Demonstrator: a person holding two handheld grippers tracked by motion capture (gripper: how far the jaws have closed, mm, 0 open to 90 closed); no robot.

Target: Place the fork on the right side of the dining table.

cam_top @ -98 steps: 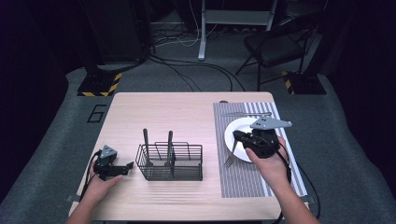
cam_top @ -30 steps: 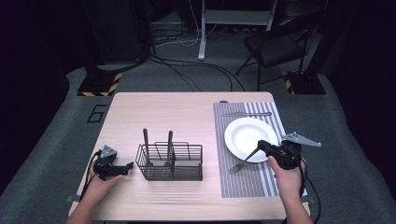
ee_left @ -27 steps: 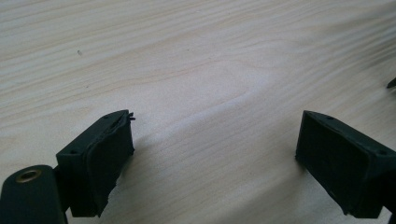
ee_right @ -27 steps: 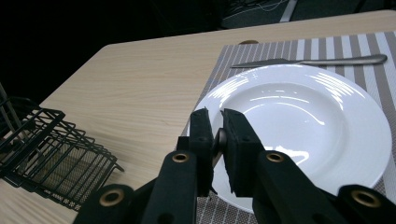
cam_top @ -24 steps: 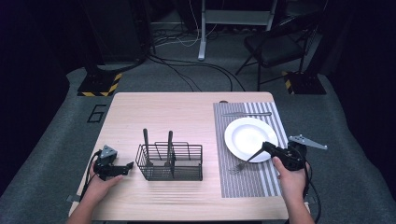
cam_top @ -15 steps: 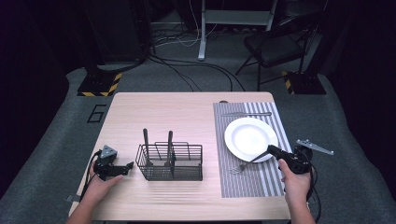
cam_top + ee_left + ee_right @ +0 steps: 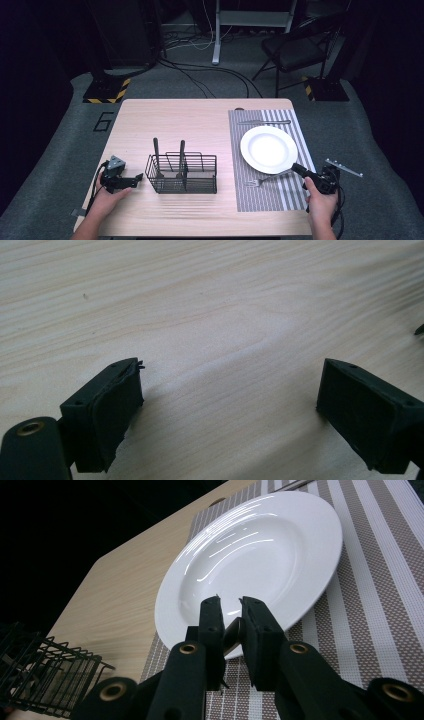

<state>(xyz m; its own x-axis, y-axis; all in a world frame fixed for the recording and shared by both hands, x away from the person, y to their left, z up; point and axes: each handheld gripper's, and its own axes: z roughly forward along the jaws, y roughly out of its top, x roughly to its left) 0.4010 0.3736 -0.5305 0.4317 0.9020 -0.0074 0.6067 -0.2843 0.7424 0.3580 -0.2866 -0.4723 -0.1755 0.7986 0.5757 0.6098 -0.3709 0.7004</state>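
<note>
A metal fork [image 7: 267, 179] lies on the striped placemat [image 7: 270, 197] just in front of the white plate [image 7: 269, 149]. My right gripper [image 7: 296, 169] is at the mat's right edge, shut on the end of the fork's handle. In the right gripper view the thin handle [image 7: 232, 634] shows pinched between the jaws of that gripper [image 7: 231, 605], with the plate [image 7: 260, 555] right behind. My left gripper [image 7: 131, 180] rests on the table at the left, open. Bare wood lies between the wide-apart jaws of the left gripper [image 7: 230, 390].
A black wire basket [image 7: 182, 172] stands mid-table with two dark-handled utensils [image 7: 155, 150] upright in it. A knife [image 7: 264, 122] lies across the far end of the placemat. The basket [image 7: 45, 680] is at the lower left of the right gripper view.
My right gripper has drawn back from over the plate to the mat's near right edge, bringing the fork to the right with it. The left gripper has stayed put.
</note>
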